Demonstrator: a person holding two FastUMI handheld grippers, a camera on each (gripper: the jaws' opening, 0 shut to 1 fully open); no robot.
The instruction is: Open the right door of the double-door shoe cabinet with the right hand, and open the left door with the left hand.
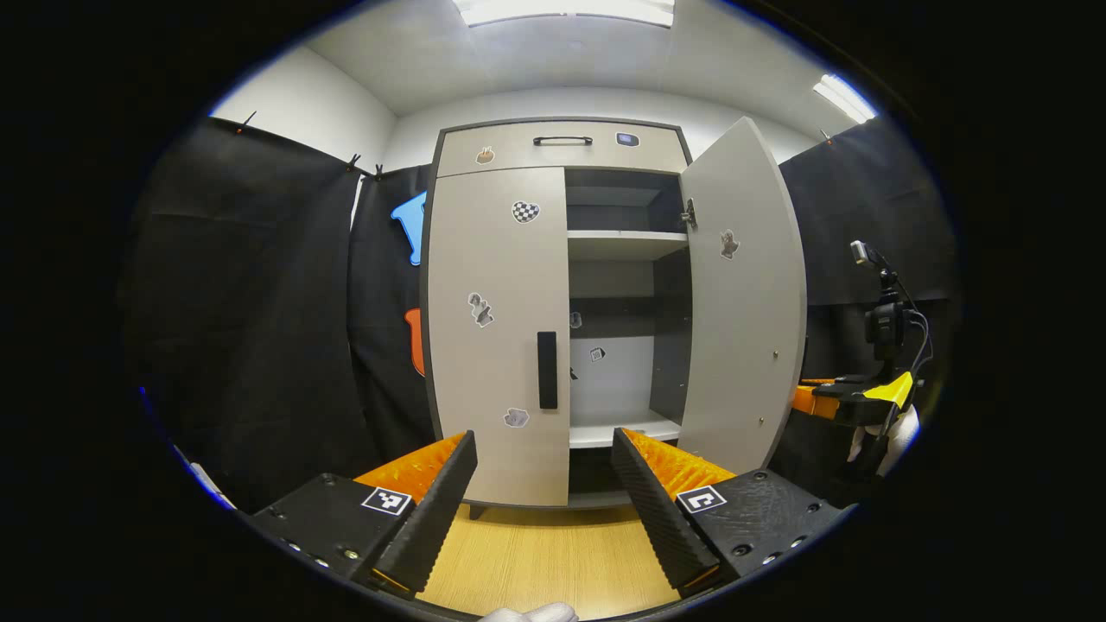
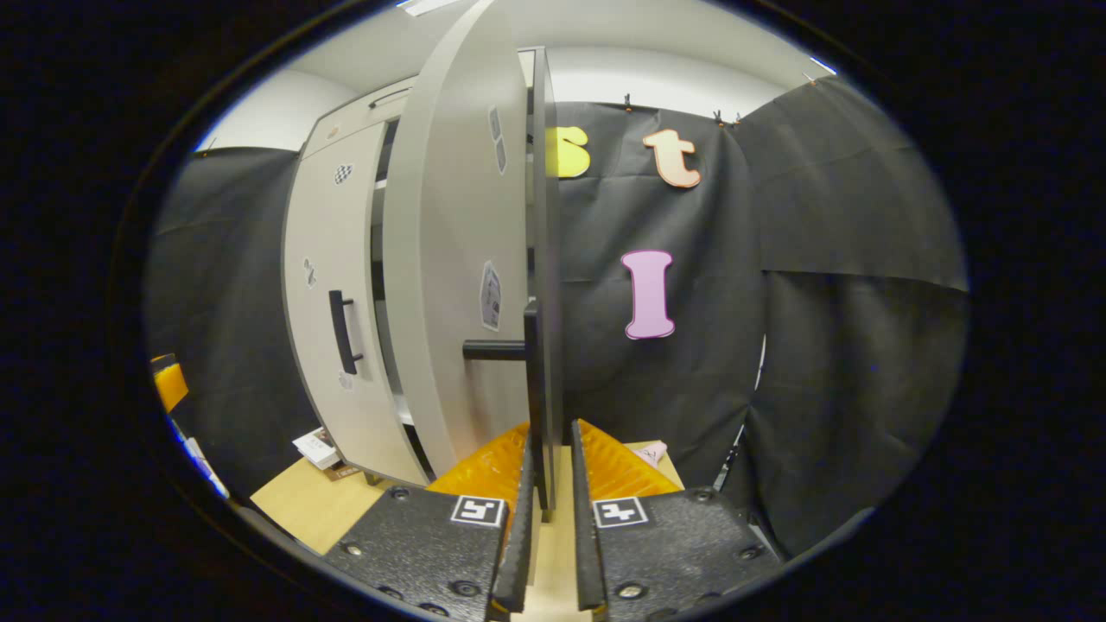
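The grey shoe cabinet (image 1: 562, 142) stands ahead in the left gripper view. Its left door (image 1: 492, 285) is closed, with a dark vertical handle (image 1: 547, 370). The right door (image 1: 743, 302) is swung out, baring the shelves (image 1: 624, 245). My left gripper (image 1: 544, 484) is open, a short way in front of the left door and below its handle, holding nothing. In the right gripper view, my right gripper (image 2: 549, 510) is shut on the right door's free edge (image 2: 544, 259), below its handle (image 2: 494, 350). The right gripper (image 1: 851, 397) also appears beside that edge.
Black cloth walls close in on both sides of the cabinet. The floor (image 1: 553, 561) is light wood. A small box (image 2: 315, 447) lies on the floor by the cabinet's foot. A camera on a stand (image 1: 883, 324) rises at the far right.
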